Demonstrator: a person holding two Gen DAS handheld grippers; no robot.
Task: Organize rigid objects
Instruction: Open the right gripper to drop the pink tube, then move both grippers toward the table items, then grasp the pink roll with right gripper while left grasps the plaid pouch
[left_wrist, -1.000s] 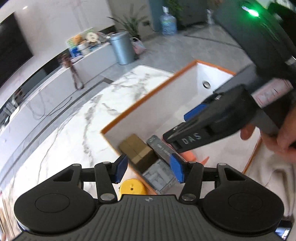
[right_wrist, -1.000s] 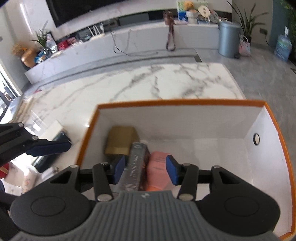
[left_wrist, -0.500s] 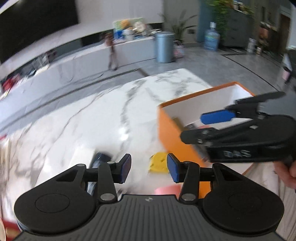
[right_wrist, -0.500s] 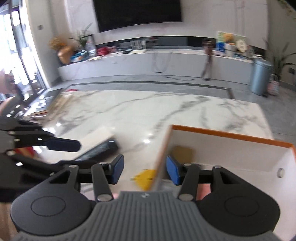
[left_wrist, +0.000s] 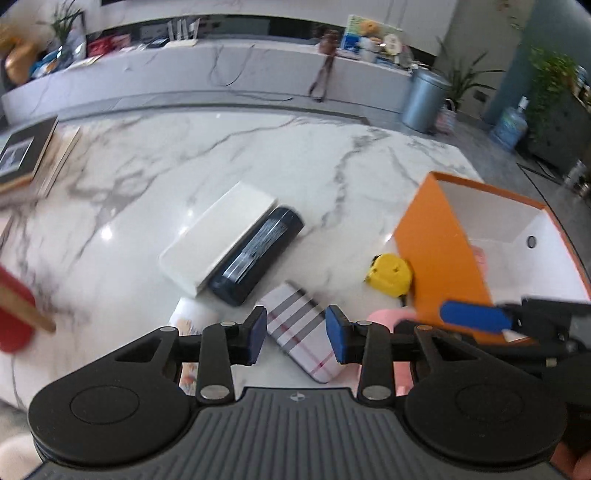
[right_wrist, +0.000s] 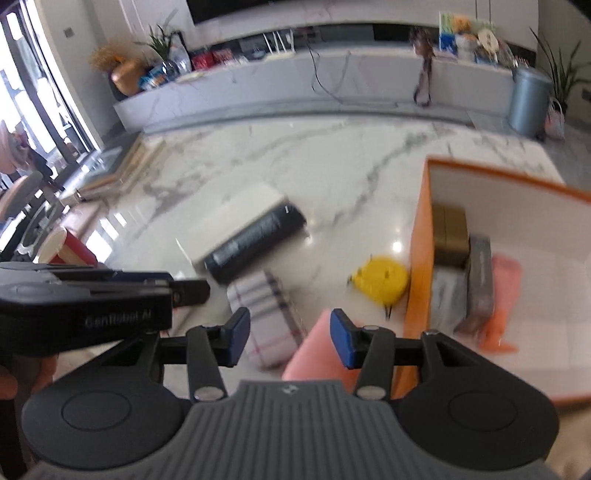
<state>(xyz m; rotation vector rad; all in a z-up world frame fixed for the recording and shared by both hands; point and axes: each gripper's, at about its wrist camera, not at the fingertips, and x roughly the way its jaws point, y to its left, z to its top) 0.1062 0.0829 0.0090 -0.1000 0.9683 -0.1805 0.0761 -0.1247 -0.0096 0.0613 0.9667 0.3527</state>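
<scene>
An orange box (left_wrist: 441, 251) with a white inside stands at the right of the marble table; in the right wrist view (right_wrist: 417, 266) it holds a gold box (right_wrist: 448, 236), a grey pack (right_wrist: 478, 284) and a pink item (right_wrist: 506, 291). On the table lie a white box (left_wrist: 218, 232), a dark cylinder (left_wrist: 255, 254), a plaid case (left_wrist: 303, 332), a yellow tape measure (left_wrist: 388, 275) and a pink object (right_wrist: 317, 350). My left gripper (left_wrist: 295, 334) is open and empty above the plaid case. My right gripper (right_wrist: 288, 338) is open and empty above the pink object, left of the box.
Framed pictures (left_wrist: 26, 155) lie at the table's far left. A red item (left_wrist: 14, 314) sits at the left edge. A printed card (left_wrist: 192, 325) lies by the left gripper. A long counter and a grey bin (left_wrist: 424, 99) stand beyond the table.
Both grippers have swung left, away from over the orange box, to above the loose items on the table. Both stay open and empty.
</scene>
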